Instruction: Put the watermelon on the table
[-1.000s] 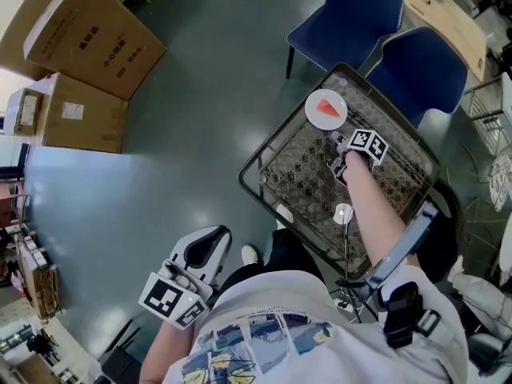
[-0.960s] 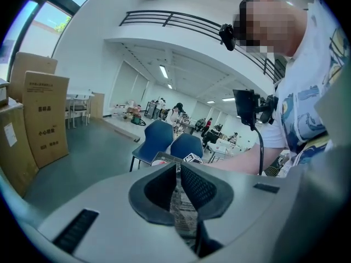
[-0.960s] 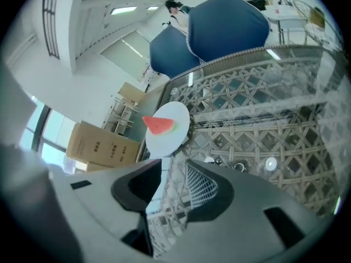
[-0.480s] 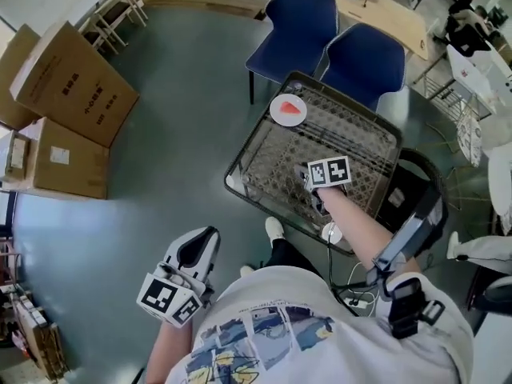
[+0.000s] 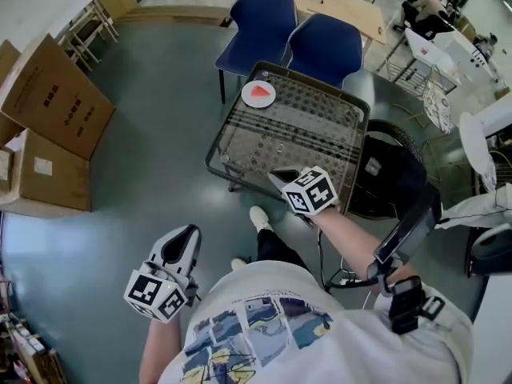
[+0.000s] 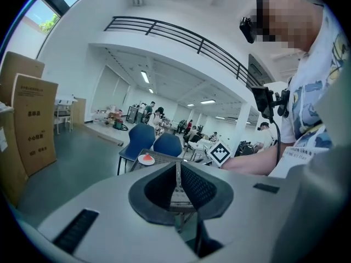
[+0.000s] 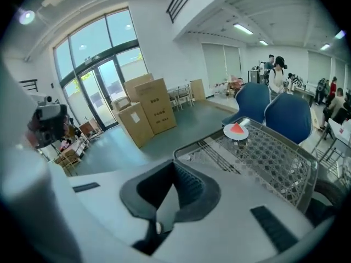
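Observation:
A red watermelon slice (image 5: 258,91) lies on a small white plate (image 5: 258,97) at the far left corner of the mesh-topped table (image 5: 312,130). My right gripper (image 5: 278,175) hangs above the table's near edge, well short of the plate, shut with nothing in it. In the right gripper view its pads (image 7: 176,186) meet, and the watermelon slice (image 7: 237,127) lies far ahead. My left gripper (image 5: 181,241) is low at my left side over the floor, shut and empty. From the left gripper view, the plate (image 6: 146,159) is small and distant.
Two blue chairs (image 5: 264,18) (image 5: 326,45) stand behind the table. Cardboard boxes (image 5: 48,94) are stacked at the left. A dark round bin (image 5: 392,166) sits right of the table. Grey floor (image 5: 152,134) spreads to the left. People move about in the far background.
My right gripper has pulled back from beside the plate to the table's near edge and risen, leaving the plate with the slice in place. The left gripper shifted a little.

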